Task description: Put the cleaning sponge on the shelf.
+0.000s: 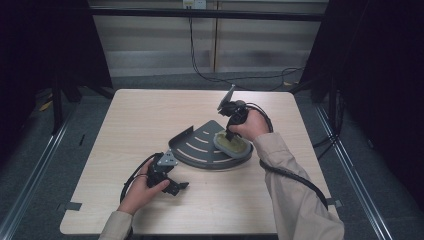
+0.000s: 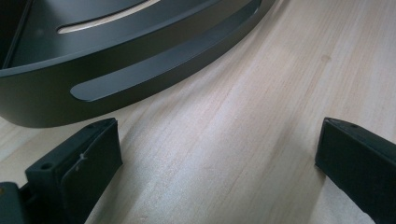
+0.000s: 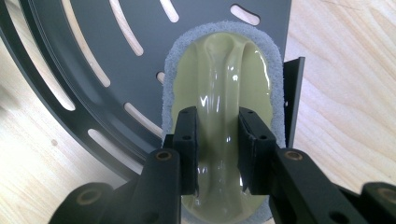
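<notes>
On a pale wooden table (image 1: pixel 150 115) ringed by dark curtains and grey floor, the right gripper (image 3: pixel 217 149) clamps the scrubber's (image 3: pixel 224 84) handle inside the slotted dark corner rack (image 1: pixel 200 145), while the left gripper (image 2: pixel 217 163) rests spread wide nearby.

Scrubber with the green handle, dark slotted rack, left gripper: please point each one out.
Scrubber (image 3: pixel 224 84): right gripper view, on its glossy green handle ridge.
Slotted rack (image 1: pixel 197 145): high view, on its slotted floor.
Left gripper (image 2: pixel 217 158): left gripper view, midway between its fingertips.
</notes>
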Demonstrator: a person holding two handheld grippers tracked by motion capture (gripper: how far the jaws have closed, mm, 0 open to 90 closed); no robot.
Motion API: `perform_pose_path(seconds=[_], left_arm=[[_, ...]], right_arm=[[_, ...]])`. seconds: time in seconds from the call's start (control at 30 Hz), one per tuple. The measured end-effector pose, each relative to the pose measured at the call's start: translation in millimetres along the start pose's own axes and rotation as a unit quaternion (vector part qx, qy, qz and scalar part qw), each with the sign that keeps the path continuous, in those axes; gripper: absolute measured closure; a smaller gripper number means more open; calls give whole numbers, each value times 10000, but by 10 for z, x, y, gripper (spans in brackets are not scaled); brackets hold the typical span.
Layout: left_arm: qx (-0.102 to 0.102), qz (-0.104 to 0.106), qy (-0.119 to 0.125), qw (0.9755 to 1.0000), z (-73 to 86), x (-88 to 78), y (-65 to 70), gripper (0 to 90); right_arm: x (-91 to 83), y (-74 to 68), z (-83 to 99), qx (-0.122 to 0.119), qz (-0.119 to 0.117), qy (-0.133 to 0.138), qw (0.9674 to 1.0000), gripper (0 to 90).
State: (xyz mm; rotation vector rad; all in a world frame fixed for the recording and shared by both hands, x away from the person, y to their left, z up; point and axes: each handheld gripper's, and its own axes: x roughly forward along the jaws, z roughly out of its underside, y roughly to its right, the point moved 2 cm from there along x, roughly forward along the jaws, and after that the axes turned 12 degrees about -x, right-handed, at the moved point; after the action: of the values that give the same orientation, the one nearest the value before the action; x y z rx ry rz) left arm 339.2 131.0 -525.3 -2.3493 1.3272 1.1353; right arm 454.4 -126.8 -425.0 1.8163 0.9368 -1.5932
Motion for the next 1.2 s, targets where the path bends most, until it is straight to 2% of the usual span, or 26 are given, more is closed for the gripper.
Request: perform_pose_path(seconds=[0.93,1.2], left_arm=[[5,-6,-7,10000,-1,-1,-1,0],[4,-12,-11,10000,-1,-2,0,0]], right_arm=[[28,-8,-10,45,-68,81,9999,711],[148,-2,56,86,-122,74,9999,709]])
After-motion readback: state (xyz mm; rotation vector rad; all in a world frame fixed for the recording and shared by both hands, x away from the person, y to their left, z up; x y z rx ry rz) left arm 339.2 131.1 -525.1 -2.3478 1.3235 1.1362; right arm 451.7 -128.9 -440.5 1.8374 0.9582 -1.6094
